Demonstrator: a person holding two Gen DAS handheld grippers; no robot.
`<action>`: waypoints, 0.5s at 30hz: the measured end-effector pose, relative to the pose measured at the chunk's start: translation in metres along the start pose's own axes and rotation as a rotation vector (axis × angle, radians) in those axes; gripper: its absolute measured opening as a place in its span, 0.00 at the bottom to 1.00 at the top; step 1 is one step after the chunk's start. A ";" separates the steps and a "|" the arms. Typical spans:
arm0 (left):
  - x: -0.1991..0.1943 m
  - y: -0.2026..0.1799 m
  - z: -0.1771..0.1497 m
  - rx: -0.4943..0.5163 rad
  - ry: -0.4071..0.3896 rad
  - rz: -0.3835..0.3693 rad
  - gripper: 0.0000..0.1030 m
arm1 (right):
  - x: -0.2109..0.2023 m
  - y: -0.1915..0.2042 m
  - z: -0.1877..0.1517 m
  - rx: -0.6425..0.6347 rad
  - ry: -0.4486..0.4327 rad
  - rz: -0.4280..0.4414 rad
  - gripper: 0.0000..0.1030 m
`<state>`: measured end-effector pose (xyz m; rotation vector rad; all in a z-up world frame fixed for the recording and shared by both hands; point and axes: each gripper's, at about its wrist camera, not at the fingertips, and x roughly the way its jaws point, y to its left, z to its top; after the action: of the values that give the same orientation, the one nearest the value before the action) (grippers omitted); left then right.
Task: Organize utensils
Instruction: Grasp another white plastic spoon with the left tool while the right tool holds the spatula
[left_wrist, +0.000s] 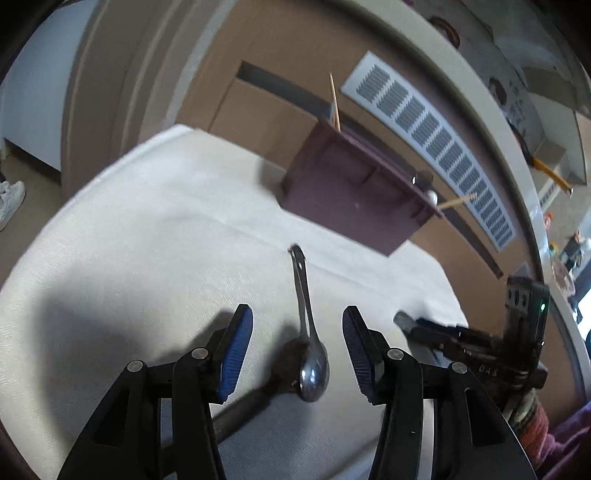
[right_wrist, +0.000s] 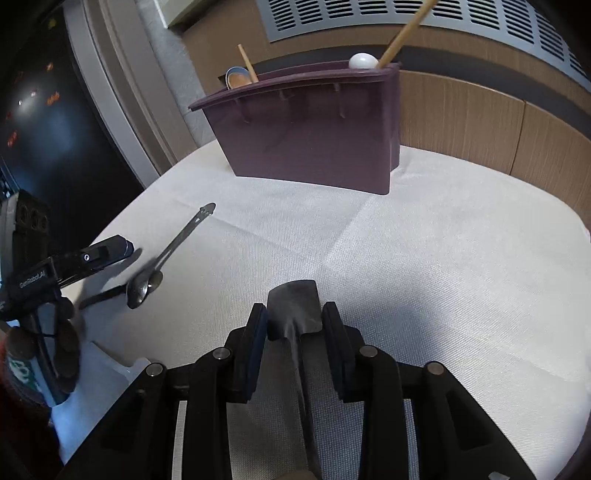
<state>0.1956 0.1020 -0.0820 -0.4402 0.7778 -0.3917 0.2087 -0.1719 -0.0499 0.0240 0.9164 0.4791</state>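
Steel caught the light where the metal spoon (left_wrist: 308, 332) lay on the white tablecloth (left_wrist: 147, 229), between the spread fingers of the left gripper (left_wrist: 297, 350), untouched. The right gripper (right_wrist: 294, 325) pinched a dark spatula (right_wrist: 293, 302) by its blade. Well beyond stood the purple utensil holder (right_wrist: 314, 147). The thin spoon could skid on the cloth if the fingers closed too high.
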 end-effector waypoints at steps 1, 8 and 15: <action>0.002 0.001 0.000 -0.001 0.016 0.002 0.50 | 0.001 0.002 0.000 -0.007 0.001 -0.010 0.28; -0.001 -0.012 -0.003 0.055 0.000 0.004 0.50 | 0.003 0.005 0.001 -0.039 0.007 -0.024 0.32; 0.004 -0.008 -0.003 0.030 0.023 -0.004 0.50 | 0.006 0.004 0.000 -0.031 0.001 -0.022 0.32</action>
<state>0.1947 0.0930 -0.0816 -0.4093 0.7923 -0.4121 0.2102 -0.1656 -0.0530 -0.0146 0.9096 0.4728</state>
